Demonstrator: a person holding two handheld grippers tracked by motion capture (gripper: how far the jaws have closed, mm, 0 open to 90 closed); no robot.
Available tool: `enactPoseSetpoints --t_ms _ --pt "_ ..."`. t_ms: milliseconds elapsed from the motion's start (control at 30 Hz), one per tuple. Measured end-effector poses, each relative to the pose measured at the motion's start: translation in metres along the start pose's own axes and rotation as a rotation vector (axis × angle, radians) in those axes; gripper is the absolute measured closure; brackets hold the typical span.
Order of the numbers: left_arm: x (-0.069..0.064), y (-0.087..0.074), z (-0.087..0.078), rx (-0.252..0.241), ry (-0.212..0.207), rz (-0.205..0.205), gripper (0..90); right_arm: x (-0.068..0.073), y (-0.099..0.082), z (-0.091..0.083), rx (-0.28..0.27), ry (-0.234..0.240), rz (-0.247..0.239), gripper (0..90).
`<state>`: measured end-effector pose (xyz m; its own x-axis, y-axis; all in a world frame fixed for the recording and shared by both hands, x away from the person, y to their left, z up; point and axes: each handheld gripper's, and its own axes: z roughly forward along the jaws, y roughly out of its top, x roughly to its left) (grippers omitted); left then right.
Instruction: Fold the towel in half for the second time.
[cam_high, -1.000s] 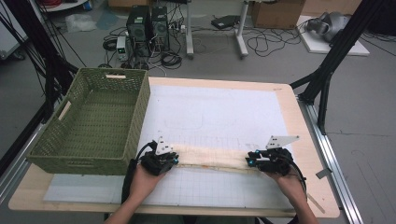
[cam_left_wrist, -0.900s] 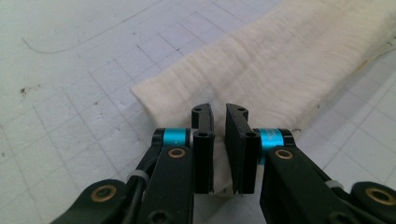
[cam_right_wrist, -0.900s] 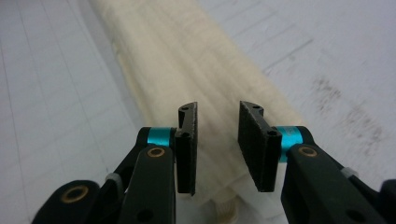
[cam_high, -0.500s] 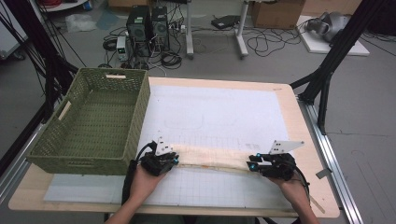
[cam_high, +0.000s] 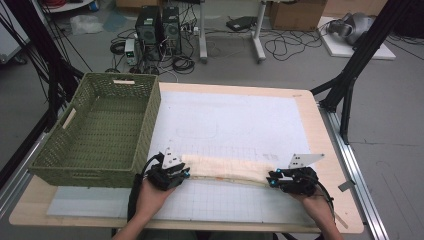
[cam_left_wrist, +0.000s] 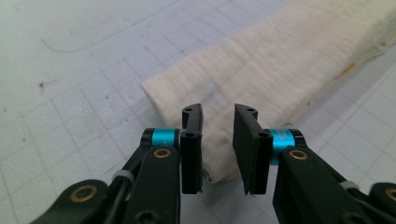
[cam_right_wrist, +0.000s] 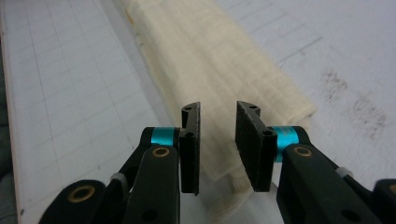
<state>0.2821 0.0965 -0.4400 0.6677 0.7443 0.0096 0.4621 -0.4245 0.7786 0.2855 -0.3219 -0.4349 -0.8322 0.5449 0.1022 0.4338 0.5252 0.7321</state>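
Lying on white grid mat (cam_high: 235, 125): folded cream cloth (cam_high: 225, 169); cabled floor (cam_high: 220, 45) behind.

Black tongs (cam_left_wrist: 218, 140) with cyan collars, brass screws, grey three-cornered plates, trailing black cables.

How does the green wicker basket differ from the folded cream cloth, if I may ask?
The basket is green, stiff and high-walled; the cloth is cream, soft and folded into a flat strip. The basket stands at the table's left; the cloth lies along its front. Both rest on it.
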Motion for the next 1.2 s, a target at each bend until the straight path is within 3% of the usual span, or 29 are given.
enactPoseSetpoints --t_ms 167,267,400,567,700,767,867,1000,1133,1200 --pt "0.0 0.003 0.002 0.006 0.006 0.009 86.6 0.0 0.002 0.005 0.029 0.019 -0.013 88.0" --pt "0.0 0.006 -0.001 -0.016 0.015 0.009 87.9 -0.001 0.004 0.004 0.033 0.03 -0.004 88.8" --pt "0.001 0.009 -0.01 -0.049 0.021 -0.004 88.0 0.001 0.005 -0.003 -0.005 0.04 -0.008 88.8" --pt "0.003 0.006 -0.012 -0.044 0.018 -0.014 88.0 0.006 0.004 -0.003 0.004 0.06 -0.019 88.8" --pt "0.003 -0.003 -0.003 0.002 0.005 -0.017 87.7 0.009 -0.001 0.004 0.058 0.065 -0.026 88.8" --pt "0.003 -0.004 -0.003 -0.011 0.004 -0.021 87.3 0.008 -0.002 0.004 0.052 0.071 -0.02 88.7" --pt "0.003 -0.002 -0.005 -0.028 -0.003 -0.02 82.8 0.007 0.0 0.002 0.023 0.065 -0.009 84.3" --pt "0.0 -0.001 -0.009 -0.061 -0.01 -0.007 74.3 0.006 0.006 -0.002 -0.057 0.044 0.003 75.6" --pt "-0.002 -0.001 -0.011 -0.094 -0.033 -0.019 69.9 0.001 0.009 -0.001 -0.077 0.017 0.026 69.1" --pt "-0.004 -0.001 -0.013 -0.108 -0.038 -0.006 68.3 -0.002 0.009 -0.002 -0.1 0.02 0.047 66.9"
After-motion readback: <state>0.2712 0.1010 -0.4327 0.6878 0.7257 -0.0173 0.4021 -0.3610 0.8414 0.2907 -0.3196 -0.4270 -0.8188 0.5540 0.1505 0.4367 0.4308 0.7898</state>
